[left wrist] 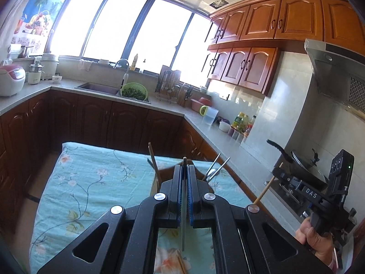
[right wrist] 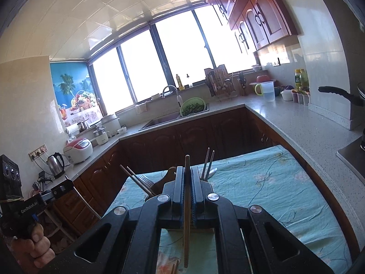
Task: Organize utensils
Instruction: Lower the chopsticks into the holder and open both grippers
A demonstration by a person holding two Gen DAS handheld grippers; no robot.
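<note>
The left gripper [left wrist: 185,171] has its blue-padded fingers [left wrist: 191,194] pressed nearly together on a thin grey metal utensil [left wrist: 183,228], which runs lengthwise between them, its tip poking out past the fingertips and its other end hanging back over the floral tablecloth [left wrist: 91,182]. The right gripper [right wrist: 187,173] is likewise clamped almost closed on a wooden chopstick [right wrist: 187,217], held lengthwise, its tip rising above the fingertips. Just beyond both grippers a dark holder stands on the cloth, largely hidden behind the fingers. From it rise a pair of metal chopsticks [right wrist: 208,163] on the right, and a fork [right wrist: 146,180] with brown chopsticks [right wrist: 134,179] on the left. Farther off, the counter [right wrist: 285,123] and sink [right wrist: 159,119] lie under the window [right wrist: 164,54].
</note>
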